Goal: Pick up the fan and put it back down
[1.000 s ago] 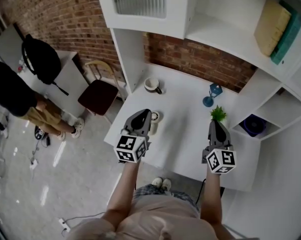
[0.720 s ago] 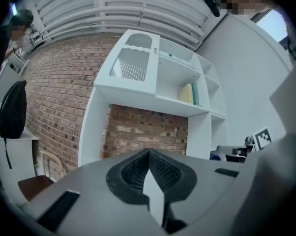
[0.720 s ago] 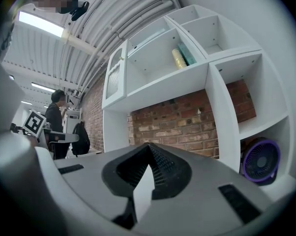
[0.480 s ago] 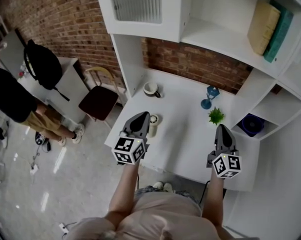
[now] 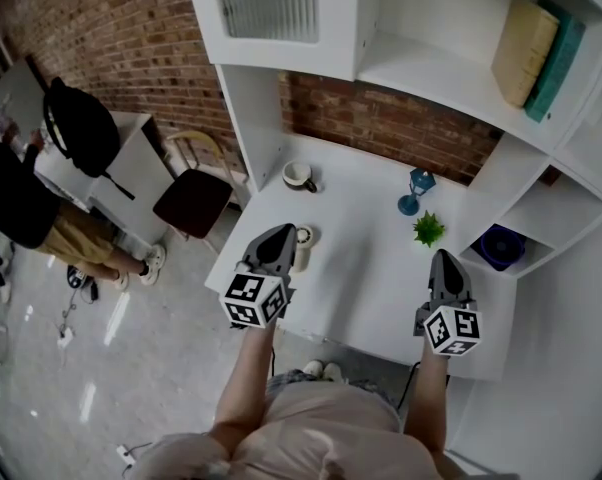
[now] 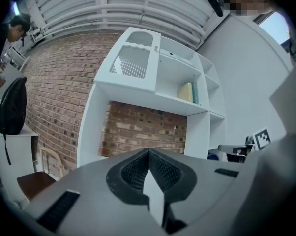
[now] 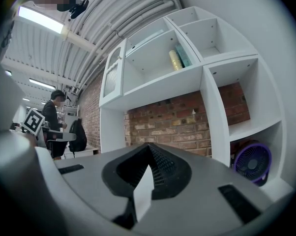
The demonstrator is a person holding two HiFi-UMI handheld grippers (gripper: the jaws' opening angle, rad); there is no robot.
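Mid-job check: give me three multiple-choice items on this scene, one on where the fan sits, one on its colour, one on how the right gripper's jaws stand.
1. Where is the fan?
A. on the desk
B. in the low cubby at the right
C. on the top shelf

2. What colour is the fan?
A. purple
B. green
C. white

3. How do the jaws of the right gripper stand?
A. shut on the fan
B. wide apart
C. together, with nothing between them

Key:
1 B, the right gripper view shows it standing inside that cubby.
2 A, its ring and grille are purple.
3 C, the pads meet at the tips and the fan is far off.
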